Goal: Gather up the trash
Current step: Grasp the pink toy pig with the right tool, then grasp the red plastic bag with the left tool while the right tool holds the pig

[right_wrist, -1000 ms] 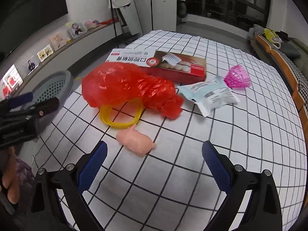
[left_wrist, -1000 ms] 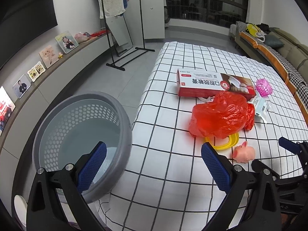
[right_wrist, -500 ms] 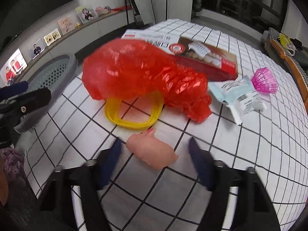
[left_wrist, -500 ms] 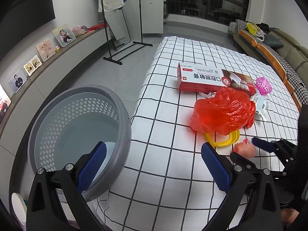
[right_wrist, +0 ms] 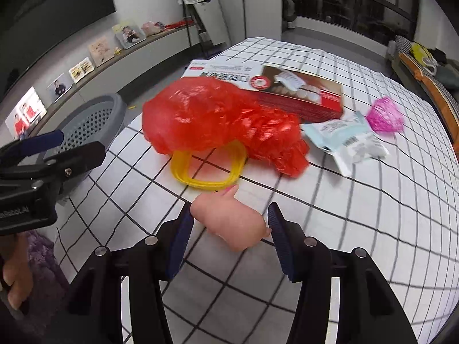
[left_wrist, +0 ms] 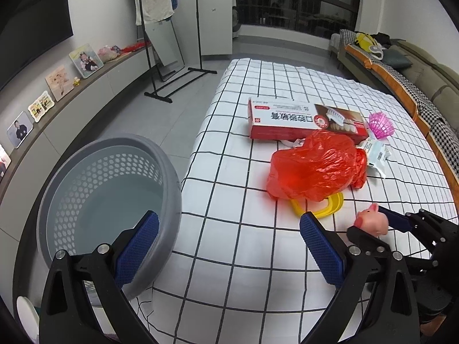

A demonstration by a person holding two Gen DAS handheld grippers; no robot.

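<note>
Pig (right_wrist: 232, 223) between my right claw's (right_wrist: 228, 238) pads, ring (right_wrist: 206, 172) behind it, bag (right_wrist: 223, 120) on ring, box (right_wrist: 287, 86) behind, basket (left_wrist: 109, 200) left of the bed (left_wrist: 229, 243).

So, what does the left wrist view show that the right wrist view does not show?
Only the left wrist view shows the inside of the grey basket, with nothing in it, and the left gripper open over its rim. Only the right wrist view shows both pads of the right gripper, whose jaws have just been closing, touching the pink pig toy. Both show the red bag, yellow ring and box.
</note>
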